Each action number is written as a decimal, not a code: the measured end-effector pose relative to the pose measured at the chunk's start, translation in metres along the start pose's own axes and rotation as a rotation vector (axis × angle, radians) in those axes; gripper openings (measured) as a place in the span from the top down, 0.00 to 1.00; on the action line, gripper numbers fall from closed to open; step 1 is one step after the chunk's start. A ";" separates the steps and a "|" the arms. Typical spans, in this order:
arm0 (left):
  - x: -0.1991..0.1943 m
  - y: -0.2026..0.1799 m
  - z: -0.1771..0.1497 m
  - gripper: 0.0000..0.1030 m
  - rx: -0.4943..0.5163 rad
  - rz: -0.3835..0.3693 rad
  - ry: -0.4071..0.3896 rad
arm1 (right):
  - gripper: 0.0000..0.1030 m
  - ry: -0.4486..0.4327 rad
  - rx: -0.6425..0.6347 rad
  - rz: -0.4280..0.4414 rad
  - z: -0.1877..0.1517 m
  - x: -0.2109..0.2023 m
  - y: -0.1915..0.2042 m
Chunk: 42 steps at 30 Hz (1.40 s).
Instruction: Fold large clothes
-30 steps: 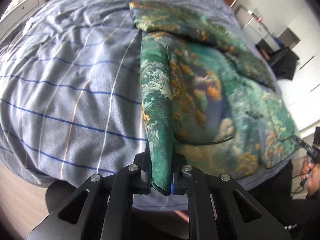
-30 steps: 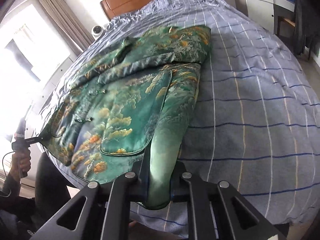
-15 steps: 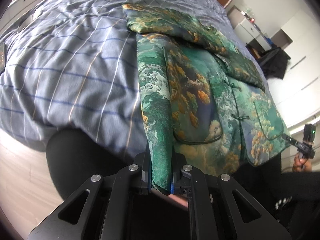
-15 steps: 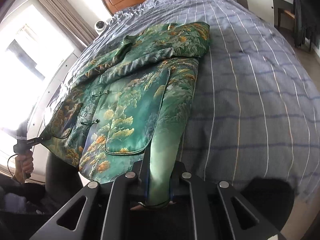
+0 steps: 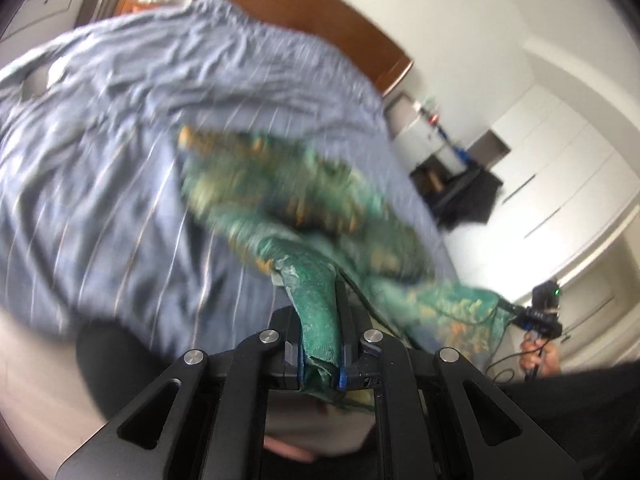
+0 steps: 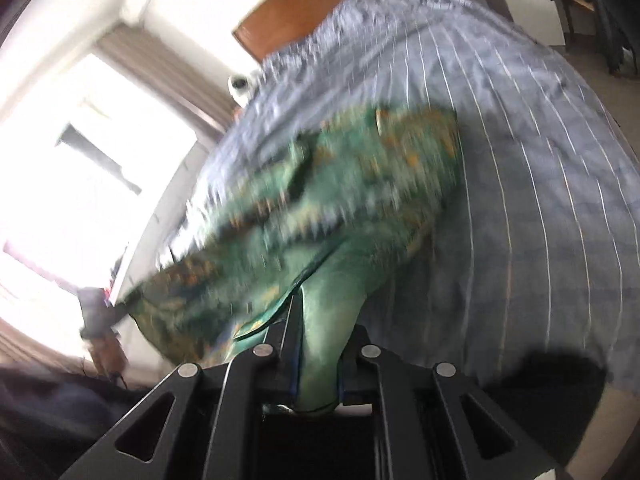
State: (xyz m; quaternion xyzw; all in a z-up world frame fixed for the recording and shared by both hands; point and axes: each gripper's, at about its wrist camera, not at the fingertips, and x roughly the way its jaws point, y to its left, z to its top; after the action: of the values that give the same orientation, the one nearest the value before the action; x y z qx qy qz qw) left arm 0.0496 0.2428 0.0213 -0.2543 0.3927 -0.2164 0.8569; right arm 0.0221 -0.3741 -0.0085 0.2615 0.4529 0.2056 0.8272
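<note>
Risk 1: brocade looks slick; a hem corner could slide out of either clamp if the two hands pull apart.
Risk 2: uneven lift would skew the fold line; both views are blurred, so alignment cannot be judged.
Left claw [image 5: 320, 354]: clamped shut on one hem corner of the green brocade jacket [image 5: 304, 196].
Right claw [image 6: 318, 364]: clamped shut on the other hem corner, cloth bunched between its jaws.
Jacket position: hem raised at both claws, the body stretching ahead of them onto the striped bed cover [image 5: 104, 184], upper part lying toward the headboard [image 5: 320, 20].
Step (judged): carrying hem toward collar.
</note>
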 end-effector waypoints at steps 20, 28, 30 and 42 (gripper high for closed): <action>0.210 0.046 0.148 0.66 0.009 0.278 0.090 | 0.83 -0.080 0.240 -0.118 0.178 0.180 -0.101; 0.174 0.058 0.147 0.05 0.029 0.222 0.020 | 0.09 -0.098 0.263 0.058 0.190 0.171 -0.106; 0.192 0.060 0.140 0.05 0.075 0.237 0.106 | 0.09 -0.083 0.178 -0.008 0.194 0.167 -0.096; 0.217 0.042 0.149 0.92 0.088 0.409 0.098 | 0.89 -0.045 -0.157 -0.440 0.192 0.204 -0.051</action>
State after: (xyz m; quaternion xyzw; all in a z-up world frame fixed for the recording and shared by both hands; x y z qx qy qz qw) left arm 0.3028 0.1916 -0.0427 -0.1206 0.4676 -0.0670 0.8731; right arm 0.2950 -0.3430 -0.0840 0.0956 0.4630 0.0490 0.8798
